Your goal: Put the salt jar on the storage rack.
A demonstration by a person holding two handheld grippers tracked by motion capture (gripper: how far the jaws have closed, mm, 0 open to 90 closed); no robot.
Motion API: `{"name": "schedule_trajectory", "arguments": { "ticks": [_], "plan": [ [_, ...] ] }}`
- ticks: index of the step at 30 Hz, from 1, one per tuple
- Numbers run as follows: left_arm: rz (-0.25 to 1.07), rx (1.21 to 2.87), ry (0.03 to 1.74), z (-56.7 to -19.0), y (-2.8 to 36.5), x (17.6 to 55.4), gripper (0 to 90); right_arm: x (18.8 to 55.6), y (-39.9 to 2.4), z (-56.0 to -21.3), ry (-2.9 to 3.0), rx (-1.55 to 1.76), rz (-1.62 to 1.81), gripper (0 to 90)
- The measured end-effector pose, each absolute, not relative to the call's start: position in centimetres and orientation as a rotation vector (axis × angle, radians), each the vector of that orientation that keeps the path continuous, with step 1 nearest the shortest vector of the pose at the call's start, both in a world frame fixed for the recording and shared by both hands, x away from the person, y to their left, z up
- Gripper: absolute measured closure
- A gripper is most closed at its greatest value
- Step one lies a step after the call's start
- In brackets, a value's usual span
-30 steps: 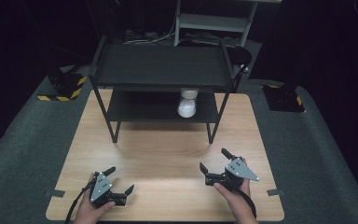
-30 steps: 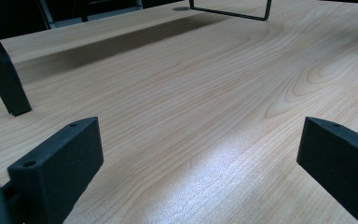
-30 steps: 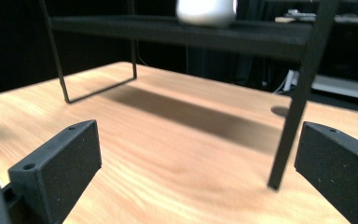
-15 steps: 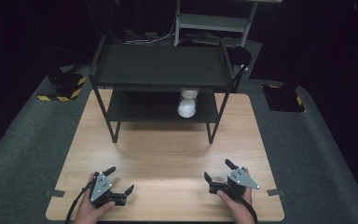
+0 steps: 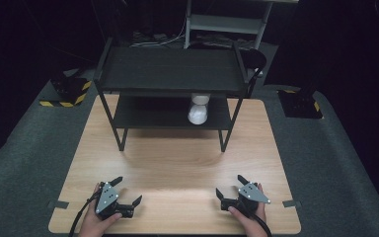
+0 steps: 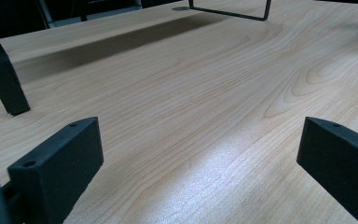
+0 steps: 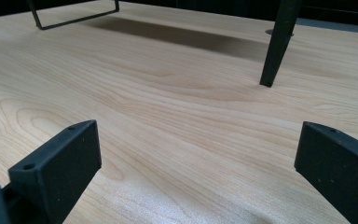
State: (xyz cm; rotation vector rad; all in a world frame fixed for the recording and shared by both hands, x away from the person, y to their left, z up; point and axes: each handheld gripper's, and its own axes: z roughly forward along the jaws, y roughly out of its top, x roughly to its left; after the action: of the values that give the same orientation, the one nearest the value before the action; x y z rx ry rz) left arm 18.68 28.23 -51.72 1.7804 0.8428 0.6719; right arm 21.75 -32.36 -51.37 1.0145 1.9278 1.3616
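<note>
Both grippers rest near the table's [image 5: 177, 163] front edge, left gripper [image 5: 127, 191] and right gripper [image 5: 231, 187] jaws spread, empty, pointing toward the black shelf rack [image 5: 170, 74].

No legible text or labels anywhere

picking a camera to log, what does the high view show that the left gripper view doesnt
High view: the white object on the black shelf's lower tier, plus the left tool and right tool, jaws open. Left gripper view: wood grain up close between its own jaws, and a shelf leg standing on the wood. Shared: the wooden table and the shelf.
</note>
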Motion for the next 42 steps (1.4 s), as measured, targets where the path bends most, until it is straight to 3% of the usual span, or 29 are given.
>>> {"name": "schedule_trajectory", "arguments": {
  "ticks": [42],
  "plan": [
    [0.645,1.787,0.845,-51.57,28.41,18.91,0.5,21.69,-32.96,-51.77,1.918,1.001,1.408,0.3]
  ]
}}
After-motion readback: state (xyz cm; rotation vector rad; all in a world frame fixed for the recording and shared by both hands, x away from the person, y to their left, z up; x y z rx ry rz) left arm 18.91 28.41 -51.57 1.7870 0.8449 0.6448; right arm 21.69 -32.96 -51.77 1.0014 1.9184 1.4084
